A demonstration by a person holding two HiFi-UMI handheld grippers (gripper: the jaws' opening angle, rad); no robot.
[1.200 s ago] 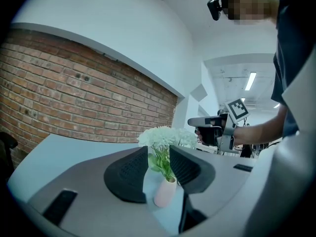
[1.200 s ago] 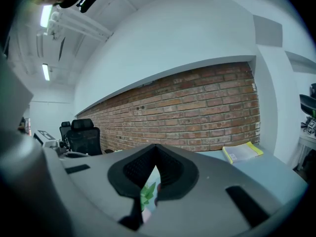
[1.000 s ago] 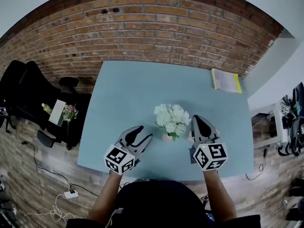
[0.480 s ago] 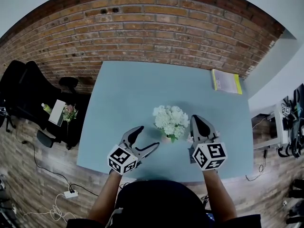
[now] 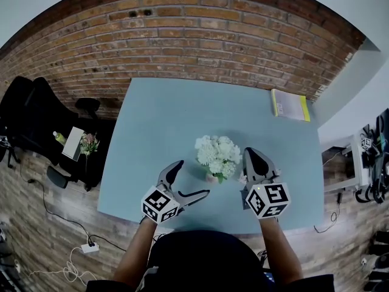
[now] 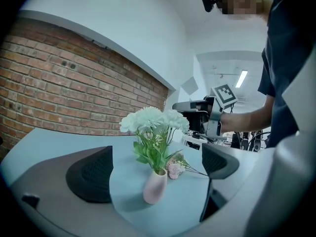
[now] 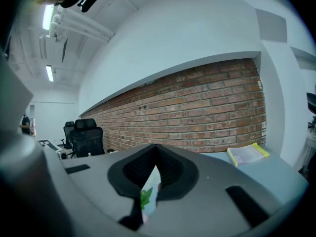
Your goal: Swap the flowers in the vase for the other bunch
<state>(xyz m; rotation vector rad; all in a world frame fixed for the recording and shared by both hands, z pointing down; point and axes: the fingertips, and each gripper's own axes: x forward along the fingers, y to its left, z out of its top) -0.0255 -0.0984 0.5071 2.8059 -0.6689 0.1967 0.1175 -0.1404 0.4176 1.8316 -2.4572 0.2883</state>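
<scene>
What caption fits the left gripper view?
The left tongs, just opening wider, frame but don't touch a pink vase of white flowers on the blue table.

The vase (image 5: pixel 212 177) stands on the bench (image 5: pixel 158 120) near its front edge, flowers (image 5: pixel 217 152) in it. The other bunch (image 6: pixel 174 169) lies just right of it. A book (image 5: pixel 290 104) lies at the far right corner.

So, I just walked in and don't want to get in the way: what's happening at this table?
A person holds a gripper in each hand at the blue table. White flowers stand in a pink vase, and a small pink bunch lies beside it. The left gripper faces the vase; its jaws have just been opening and hold nothing yet. The right gripper waits beside the flowers, jaws shut.
</scene>
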